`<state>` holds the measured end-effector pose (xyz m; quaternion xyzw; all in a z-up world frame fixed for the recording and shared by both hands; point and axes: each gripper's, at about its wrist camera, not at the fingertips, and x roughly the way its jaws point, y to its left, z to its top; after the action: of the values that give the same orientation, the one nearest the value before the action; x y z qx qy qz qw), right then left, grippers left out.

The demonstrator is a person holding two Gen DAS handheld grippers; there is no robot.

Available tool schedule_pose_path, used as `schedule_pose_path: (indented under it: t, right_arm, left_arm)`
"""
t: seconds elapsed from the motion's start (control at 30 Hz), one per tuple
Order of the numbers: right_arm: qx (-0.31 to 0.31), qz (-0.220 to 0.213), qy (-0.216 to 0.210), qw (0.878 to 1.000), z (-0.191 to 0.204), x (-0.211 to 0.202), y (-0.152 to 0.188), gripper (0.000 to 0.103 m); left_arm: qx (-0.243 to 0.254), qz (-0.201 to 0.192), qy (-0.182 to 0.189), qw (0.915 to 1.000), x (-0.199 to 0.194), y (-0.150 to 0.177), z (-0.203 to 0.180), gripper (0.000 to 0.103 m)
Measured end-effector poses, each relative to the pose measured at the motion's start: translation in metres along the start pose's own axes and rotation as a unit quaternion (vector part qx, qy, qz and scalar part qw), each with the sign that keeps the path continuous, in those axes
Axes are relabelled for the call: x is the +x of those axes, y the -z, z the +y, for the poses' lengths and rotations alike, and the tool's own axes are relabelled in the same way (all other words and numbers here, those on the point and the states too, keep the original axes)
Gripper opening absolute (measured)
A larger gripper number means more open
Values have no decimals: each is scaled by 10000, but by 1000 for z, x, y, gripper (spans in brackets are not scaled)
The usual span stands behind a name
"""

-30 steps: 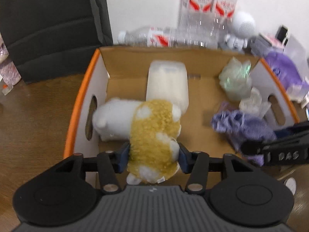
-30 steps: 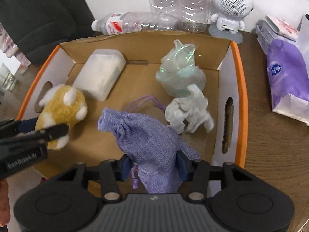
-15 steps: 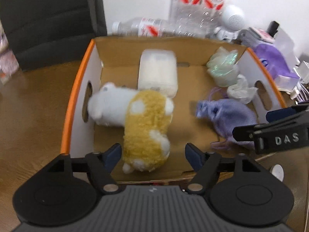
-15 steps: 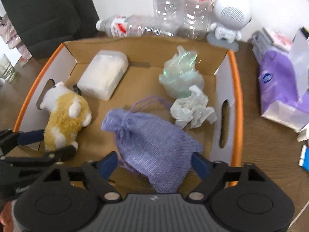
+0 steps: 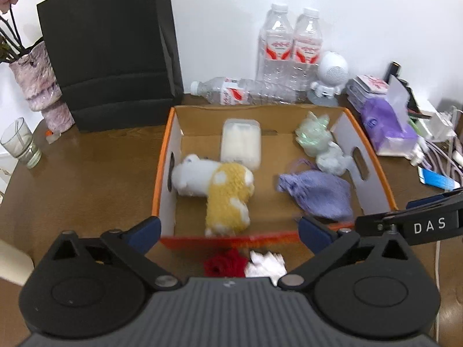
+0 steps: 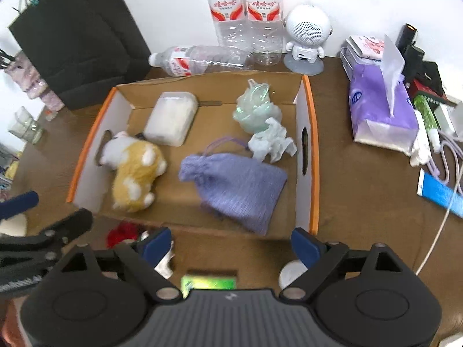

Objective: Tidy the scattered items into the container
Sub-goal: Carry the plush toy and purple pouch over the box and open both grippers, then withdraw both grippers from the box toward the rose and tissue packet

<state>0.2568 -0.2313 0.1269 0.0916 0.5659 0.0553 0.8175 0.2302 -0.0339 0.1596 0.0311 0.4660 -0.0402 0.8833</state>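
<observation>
The orange-rimmed cardboard box (image 5: 162,173) (image 6: 314,156) holds a yellow and white plush toy (image 5: 222,193) (image 6: 136,170), a purple pouch (image 5: 318,193) (image 6: 240,185), a white packet (image 5: 240,141), a green plastic wad (image 5: 312,136) and a crumpled tissue (image 5: 332,159). My left gripper (image 5: 228,230) hangs above the box's near edge, jaws opening, nothing between them. My right gripper (image 6: 231,244) hovers likewise, jaws opening and empty. On the table before the box lie a red flower (image 5: 225,266) (image 6: 123,232), crumpled white paper (image 5: 264,263) and a green item (image 6: 208,284).
Behind the box stand two water bottles (image 5: 289,43), with a third lying down (image 5: 240,92), plus a white speaker figure (image 6: 306,31) and a black paper bag (image 5: 110,49). A purple tissue pack (image 6: 379,107) and cables (image 6: 445,156) lie right; a vase (image 5: 40,86) and glass (image 5: 20,144) left.
Both grippers let go, the left of the plush toy and the right of the purple pouch. Both opened wide and rose back from the box, bringing the red flower and paper into view.
</observation>
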Motion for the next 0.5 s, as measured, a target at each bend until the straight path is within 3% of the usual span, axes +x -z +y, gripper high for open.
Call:
schedule_pose_path:
  t: [0.13,0.5]
  right_arm:
    - [4,-81,133,9999,11,-19,28,92]
    - [-179,-807,233,9963,27,-64,102,94]
  left_arm:
    - [-74,62,3,10000,-17,19,0,103]
    - [-323,-191,-120,9992,-49,81,7,103]
